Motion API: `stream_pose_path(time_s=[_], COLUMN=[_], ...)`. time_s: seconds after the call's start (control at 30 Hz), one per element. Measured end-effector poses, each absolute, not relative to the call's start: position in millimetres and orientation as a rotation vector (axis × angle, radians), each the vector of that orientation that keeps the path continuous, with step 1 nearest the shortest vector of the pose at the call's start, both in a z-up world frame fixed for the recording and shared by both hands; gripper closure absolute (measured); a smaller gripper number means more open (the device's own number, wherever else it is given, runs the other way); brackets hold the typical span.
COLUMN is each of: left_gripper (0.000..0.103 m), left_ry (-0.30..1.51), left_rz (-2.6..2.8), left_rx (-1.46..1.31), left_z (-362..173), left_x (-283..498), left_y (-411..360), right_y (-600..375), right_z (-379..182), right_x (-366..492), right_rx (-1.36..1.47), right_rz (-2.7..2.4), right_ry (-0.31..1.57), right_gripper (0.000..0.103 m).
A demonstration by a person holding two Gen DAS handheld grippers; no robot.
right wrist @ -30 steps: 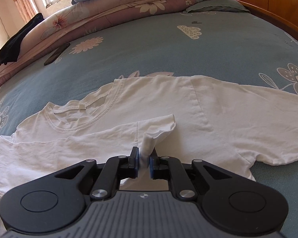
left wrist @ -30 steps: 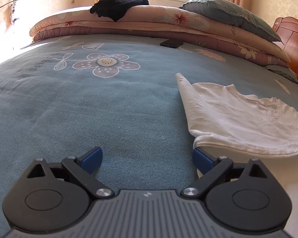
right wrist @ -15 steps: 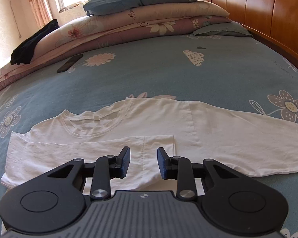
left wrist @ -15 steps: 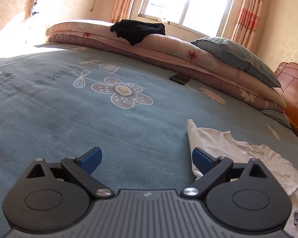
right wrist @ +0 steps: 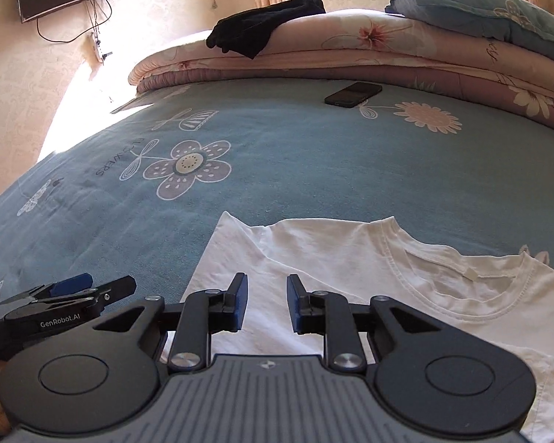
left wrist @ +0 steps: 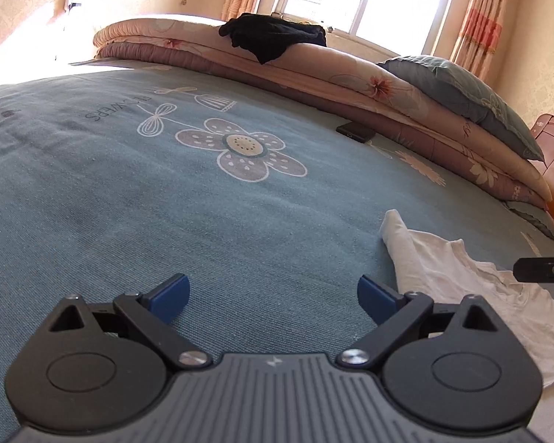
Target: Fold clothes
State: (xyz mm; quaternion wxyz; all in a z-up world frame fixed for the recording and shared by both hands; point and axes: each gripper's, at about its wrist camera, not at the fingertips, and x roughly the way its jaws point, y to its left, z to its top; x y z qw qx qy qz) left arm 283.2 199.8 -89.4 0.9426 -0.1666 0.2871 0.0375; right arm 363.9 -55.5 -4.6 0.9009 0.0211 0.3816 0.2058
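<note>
- Left claw (left wrist: pixel 273 297): blue pads spread wide, nothing gripped; seen lower centre of left view, over blue-green flower-print bed sheet (left wrist: pixel 166 199).
- Right claw (right wrist: pixel 266 304): pads parted, released, above white cotton T-shirt (right wrist: pixel 351 254).
- T-shirt laid flat on bed, lower right in both views; one sleeve folded inward.
- Black phone (right wrist: pixel 352 94) seen upper right, near stacked quilts.

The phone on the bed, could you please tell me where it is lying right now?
The phone lies flat on the blue bedspread, close beside the folded quilts, far beyond the white T-shirt; it appears upper right in both wrist views.
</note>
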Motion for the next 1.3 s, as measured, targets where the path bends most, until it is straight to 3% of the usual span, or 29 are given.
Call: stream_pose_path(time_s=[0.23, 0.53, 0.63, 0.7, 0.97, 1.03, 1.1, 1.3], left_gripper=[0.006, 0.006, 0.006, 0.006, 0.004, 0.004, 0.004, 0.004], left_ry=[0.6, 0.609, 0.61, 0.611, 0.613, 0.614, 0.614, 0.614], left_rz=[0.066, 0.063, 0.064, 0.066, 0.067, 0.066, 0.066, 0.065], left_rx=[-0.327, -0.31, -0.31, -0.306, -0.269, -0.264, -0.261, -0.258], left_z=[-90.7, -92.7, -93.0, -93.2, -94.8, -95.1, -95.2, -95.4], left_x=[287.1, 288.6, 290.3, 290.9, 291.7, 292.1, 292.3, 292.6], left_y=[198.6, 196.5, 196.8, 196.3, 191.9, 191.2, 190.9, 190.9], right_y=[-12.3, -38.5, -49.9, -56.5, -77.3, -74.5, -71.4, -80.9], right_z=[-25.1, -41.3, -47.5, -51.6, -67.0, -67.6, -64.3, -47.4], right_x=[383.9, 452.9, 449.2, 446.1, 432.9, 428.2, 421.3, 404.1], right_rx=[-0.066, 0.013, -0.007, -0.029, -0.121, -0.16, -0.207, -0.2], right_rz=[0.474, 0.539, 0.578, 0.601, 0.696, 0.695, 0.678, 0.668], right_ry=[0.804, 0.82, 0.831, 0.837, 0.861, 0.854, 0.838, 0.776], right_gripper=[0.077, 0.075, 0.072, 0.065, 0.064, 0.068, 0.095, 0.102])
